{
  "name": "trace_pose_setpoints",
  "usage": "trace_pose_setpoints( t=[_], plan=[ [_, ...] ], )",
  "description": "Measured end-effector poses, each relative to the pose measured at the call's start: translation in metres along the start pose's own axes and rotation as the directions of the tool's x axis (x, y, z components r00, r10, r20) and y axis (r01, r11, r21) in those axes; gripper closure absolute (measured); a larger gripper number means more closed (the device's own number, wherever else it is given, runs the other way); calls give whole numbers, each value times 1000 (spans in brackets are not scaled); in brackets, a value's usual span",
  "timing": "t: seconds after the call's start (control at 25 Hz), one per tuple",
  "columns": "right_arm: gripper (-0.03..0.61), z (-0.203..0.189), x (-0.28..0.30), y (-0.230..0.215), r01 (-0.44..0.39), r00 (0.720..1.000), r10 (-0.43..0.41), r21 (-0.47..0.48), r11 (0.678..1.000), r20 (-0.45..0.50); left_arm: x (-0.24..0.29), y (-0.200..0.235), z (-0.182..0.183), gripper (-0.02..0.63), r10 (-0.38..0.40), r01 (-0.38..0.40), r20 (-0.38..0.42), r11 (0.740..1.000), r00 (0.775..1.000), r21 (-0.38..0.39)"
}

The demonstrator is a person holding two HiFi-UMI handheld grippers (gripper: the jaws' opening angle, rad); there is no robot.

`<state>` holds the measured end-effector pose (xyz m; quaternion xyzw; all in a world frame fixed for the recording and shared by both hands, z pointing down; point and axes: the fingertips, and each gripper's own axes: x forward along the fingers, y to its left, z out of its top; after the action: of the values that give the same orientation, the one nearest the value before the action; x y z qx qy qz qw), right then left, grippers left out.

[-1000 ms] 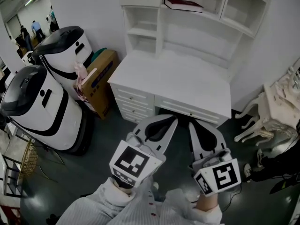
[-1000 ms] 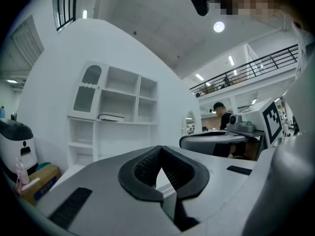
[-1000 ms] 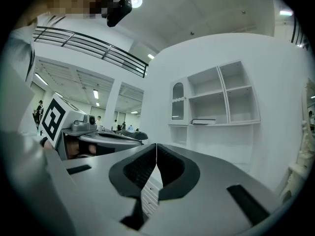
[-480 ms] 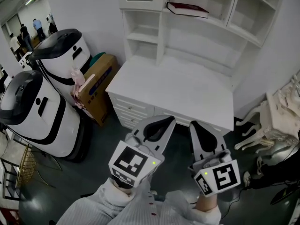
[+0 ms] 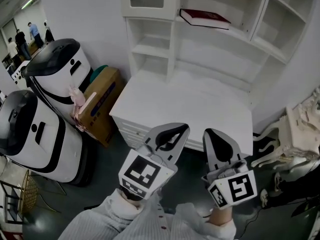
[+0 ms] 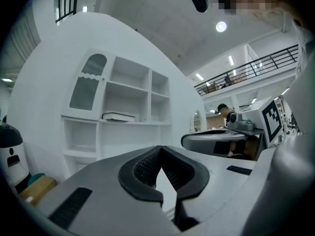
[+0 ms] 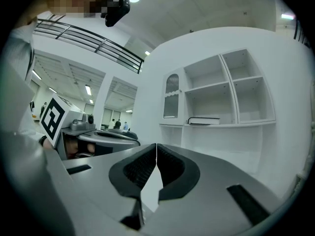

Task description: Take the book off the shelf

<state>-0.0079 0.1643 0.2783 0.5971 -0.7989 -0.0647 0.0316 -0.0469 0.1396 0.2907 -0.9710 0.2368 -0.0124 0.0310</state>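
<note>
A dark red book lies flat on the middle shelf of the white hutch above the desk. It also shows in the left gripper view as the book and in the right gripper view as the book, far ahead of the jaws. My left gripper and right gripper are held side by side at the desk's front edge, pointing level at the hutch. Both are shut with nothing between the jaws, as the left gripper and right gripper show in their own views.
The white desk with drawers stands under the hutch. To the left are two white-and-black machines and a cardboard box. White ornate furniture stands at the right. People are far off at the back left.
Both grippers have come forward together toward the desk. The desk, hutch and book look nearer, and the gripper tips now reach the desk's front edge.
</note>
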Motion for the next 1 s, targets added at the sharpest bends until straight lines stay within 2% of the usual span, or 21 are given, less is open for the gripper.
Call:
trace_pose_setpoints(
  t=[0.44,0.72,1.0],
  plan=[
    [561,-17,82,-23,65,998,-65,16,998,-20,38,80,-16,604,-43,43,-13,999,999,-11],
    [561,-29,106,-48,103,994,-102,29,994,-38,65,97,-27,604,-78,78,-28,997,997,-14],
    [561,-34,137,-92,104,994,-104,16,994,-36,118,118,-35,604,-90,89,-38,996,995,-24]
  ],
)
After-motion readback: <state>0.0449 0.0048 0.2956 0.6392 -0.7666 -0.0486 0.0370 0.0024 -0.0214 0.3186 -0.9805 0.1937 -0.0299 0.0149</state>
